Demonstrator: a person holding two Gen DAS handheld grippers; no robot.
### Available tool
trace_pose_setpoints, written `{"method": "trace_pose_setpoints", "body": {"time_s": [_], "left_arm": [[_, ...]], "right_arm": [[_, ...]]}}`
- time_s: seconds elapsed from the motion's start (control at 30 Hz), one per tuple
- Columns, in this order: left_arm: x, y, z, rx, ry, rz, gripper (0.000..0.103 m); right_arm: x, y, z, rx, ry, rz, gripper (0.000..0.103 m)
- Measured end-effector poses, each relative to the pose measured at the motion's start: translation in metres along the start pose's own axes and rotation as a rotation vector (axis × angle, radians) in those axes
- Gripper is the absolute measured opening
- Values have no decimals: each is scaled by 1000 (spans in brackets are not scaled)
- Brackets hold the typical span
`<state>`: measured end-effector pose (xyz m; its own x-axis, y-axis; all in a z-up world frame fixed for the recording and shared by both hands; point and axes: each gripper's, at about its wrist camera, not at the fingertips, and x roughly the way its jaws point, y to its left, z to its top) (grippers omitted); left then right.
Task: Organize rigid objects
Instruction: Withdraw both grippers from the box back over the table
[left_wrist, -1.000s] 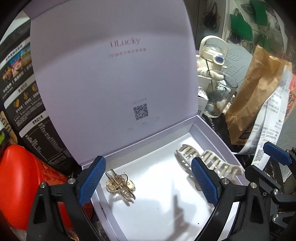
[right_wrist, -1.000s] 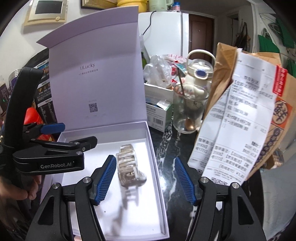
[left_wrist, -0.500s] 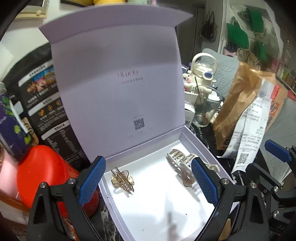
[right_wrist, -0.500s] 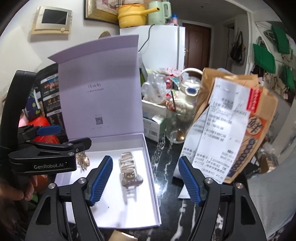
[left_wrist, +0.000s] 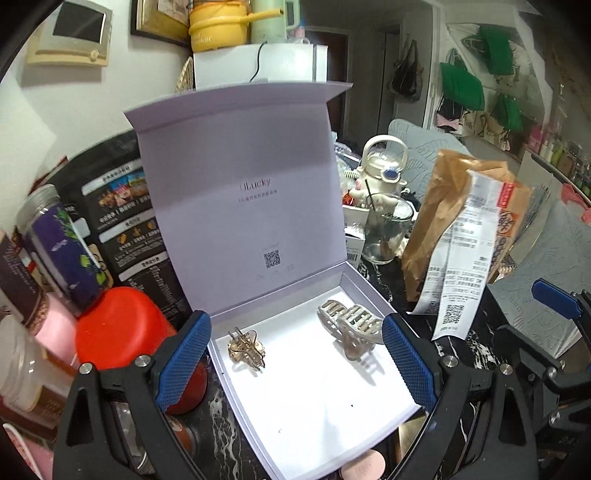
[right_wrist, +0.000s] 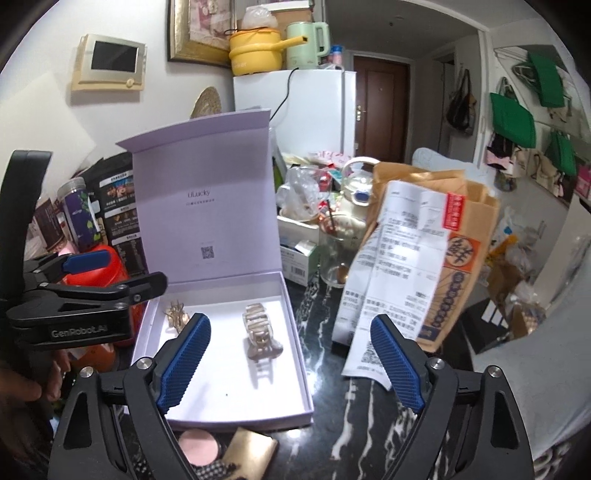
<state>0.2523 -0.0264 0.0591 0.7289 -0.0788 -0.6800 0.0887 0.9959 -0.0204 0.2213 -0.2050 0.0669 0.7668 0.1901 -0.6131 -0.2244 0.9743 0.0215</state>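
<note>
From your left claw (left_wrist: 295, 363), wide open and empty, the small gold clip (left_wrist: 246, 350) lies at the box's (left_wrist: 332, 435) far left corner, the big pearl clip (left_wrist: 351, 328) by its right edge. From your right claw (right_wrist: 290, 363), also gaping empty, the pearl clip (right_wrist: 260, 334) runs lengthwise away from you, nearer this claw, on a cluttered dark marble surface (right_wrist: 354, 417).
</note>
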Motion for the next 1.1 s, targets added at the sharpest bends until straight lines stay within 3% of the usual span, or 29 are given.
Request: {"method": "trace_pose_setpoints", "body": {"time_s": [0.17,0.5,1.1], "left_arm": [[-26,-5,-3,29,-13,-36,95],[-66,-11,-20,46,-52,-46,95],[-92,-9,-73,66,-32,-26,95]], "right_arm": [[-23,2,-2,-29,-22,-21,95],[-57,11,-16,-53,-46,-10,96],[-86,21,-70,-8,-15,25,96]]}}
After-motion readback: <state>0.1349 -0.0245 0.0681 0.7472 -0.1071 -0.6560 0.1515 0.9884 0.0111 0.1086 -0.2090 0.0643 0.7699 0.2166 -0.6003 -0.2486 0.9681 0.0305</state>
